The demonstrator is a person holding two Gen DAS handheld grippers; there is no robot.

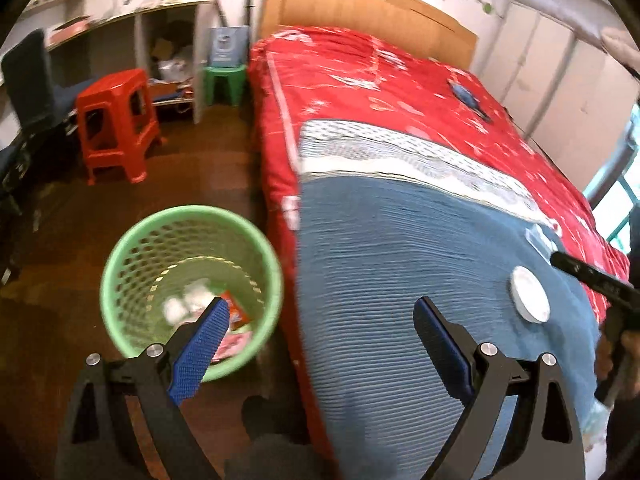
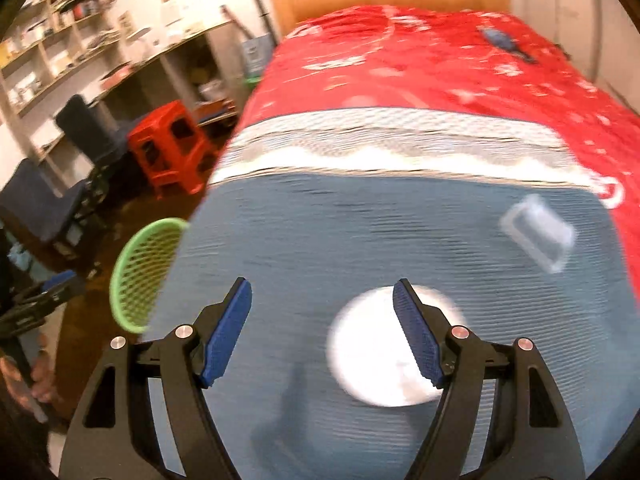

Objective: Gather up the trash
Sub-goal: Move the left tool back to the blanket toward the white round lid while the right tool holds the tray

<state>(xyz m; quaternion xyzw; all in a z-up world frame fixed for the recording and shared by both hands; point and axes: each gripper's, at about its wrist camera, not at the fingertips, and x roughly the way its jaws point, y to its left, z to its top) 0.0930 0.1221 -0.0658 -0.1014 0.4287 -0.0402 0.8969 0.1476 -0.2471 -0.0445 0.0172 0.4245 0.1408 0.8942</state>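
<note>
- Green basket [image 1: 190, 292] stands on open floor just beside the bed's edge [image 1: 294, 280], trash inside.
- Left gripper [image 1: 320, 316] hangs wide, empty, straddling that edge.
- White round lid [image 2: 384, 352] lies on the blue blanket [image 2: 360, 232]; right gripper [image 2: 322, 296], wide and empty, hovers over it.
- Clear container [image 2: 538, 236] lies near the blanket's right edge.

Green basket [image 1: 191, 292] stands open-topped just beside the bed [image 1: 400, 240].

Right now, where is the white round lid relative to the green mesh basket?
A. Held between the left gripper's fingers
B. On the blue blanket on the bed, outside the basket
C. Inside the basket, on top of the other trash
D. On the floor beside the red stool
B: the white round lid lies on the blue blanket, while the green mesh basket stands on the floor beside the bed.
</note>
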